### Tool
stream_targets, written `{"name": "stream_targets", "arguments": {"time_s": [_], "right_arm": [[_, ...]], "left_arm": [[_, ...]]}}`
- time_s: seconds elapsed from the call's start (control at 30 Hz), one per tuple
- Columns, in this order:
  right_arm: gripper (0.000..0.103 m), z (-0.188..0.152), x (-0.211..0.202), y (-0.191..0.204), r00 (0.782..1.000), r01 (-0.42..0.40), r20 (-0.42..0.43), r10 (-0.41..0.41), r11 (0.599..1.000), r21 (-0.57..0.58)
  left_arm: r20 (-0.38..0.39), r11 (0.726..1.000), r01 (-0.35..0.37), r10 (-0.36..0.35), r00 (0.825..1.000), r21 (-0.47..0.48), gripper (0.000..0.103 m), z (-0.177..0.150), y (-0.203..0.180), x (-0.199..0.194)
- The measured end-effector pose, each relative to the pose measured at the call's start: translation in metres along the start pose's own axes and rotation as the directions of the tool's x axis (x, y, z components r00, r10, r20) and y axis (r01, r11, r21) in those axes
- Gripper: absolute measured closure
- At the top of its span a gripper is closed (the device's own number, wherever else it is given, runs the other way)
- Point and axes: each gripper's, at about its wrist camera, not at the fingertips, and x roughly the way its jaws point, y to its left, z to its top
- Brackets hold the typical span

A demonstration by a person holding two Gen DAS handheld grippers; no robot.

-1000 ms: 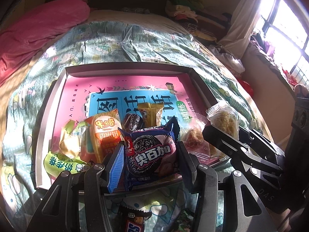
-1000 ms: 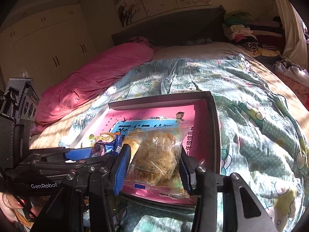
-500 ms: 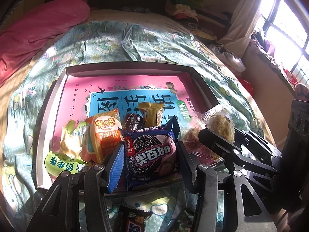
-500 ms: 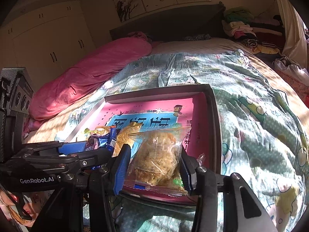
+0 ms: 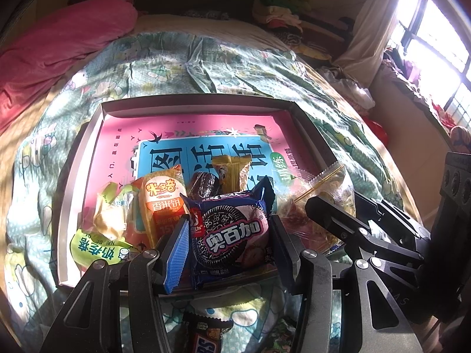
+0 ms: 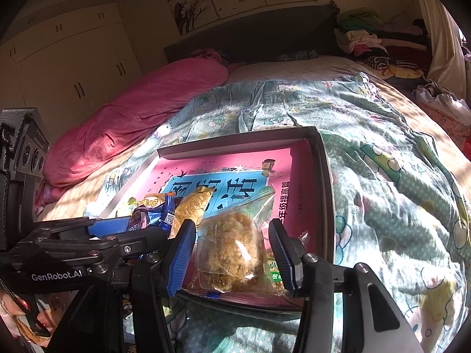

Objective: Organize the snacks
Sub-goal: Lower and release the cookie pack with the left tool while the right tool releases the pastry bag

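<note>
A shallow box (image 5: 194,103) with a pink and blue printed floor lies on the bed. Several snacks sit at its near edge. My left gripper (image 5: 229,247) is open around a blue cookie pack (image 5: 232,232) that lies in the box. An orange rice-cracker pack (image 5: 162,203), a yellow-green pack (image 5: 97,247) and a gold wafer (image 5: 232,173) lie beside it. My right gripper (image 6: 232,253) is open around a clear bag of brown pastry (image 6: 232,250) resting at the box's near right corner. That bag also shows in the left wrist view (image 5: 323,203).
The box rim (image 6: 323,176) stands up around the snacks. A green patterned quilt (image 6: 397,191) covers the bed, with a pink blanket (image 5: 59,41) at the far left. A candy bar (image 5: 203,335) lies on the quilt below the left gripper. Clothes are piled by the headboard.
The pastry bag has come down lower into the box's near right corner with the right gripper. The left gripper and the cookie pack have hardly moved.
</note>
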Motion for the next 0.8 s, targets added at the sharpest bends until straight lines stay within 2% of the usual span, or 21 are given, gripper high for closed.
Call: {"name": "stream_targets", "arguments": {"time_s": [0.43, 0.8], "right_arm": [[0.044, 0.003, -0.015, -0.01, 0.999, 0.016, 0.051, -0.018, 0.999, 0.037], [0.043, 0.001, -0.019, -0.01, 0.998, 0.034, 0.049, -0.035, 0.999, 0.022]], "left_arm": [[-0.002, 1.0, -0.008, 0.008, 1.0, -0.007, 0.047, 0.0, 0.003, -0.003], [0.001, 1.0, -0.029, 0.029, 1.0, -0.001, 0.046, 0.001, 0.002, -0.006]]}}
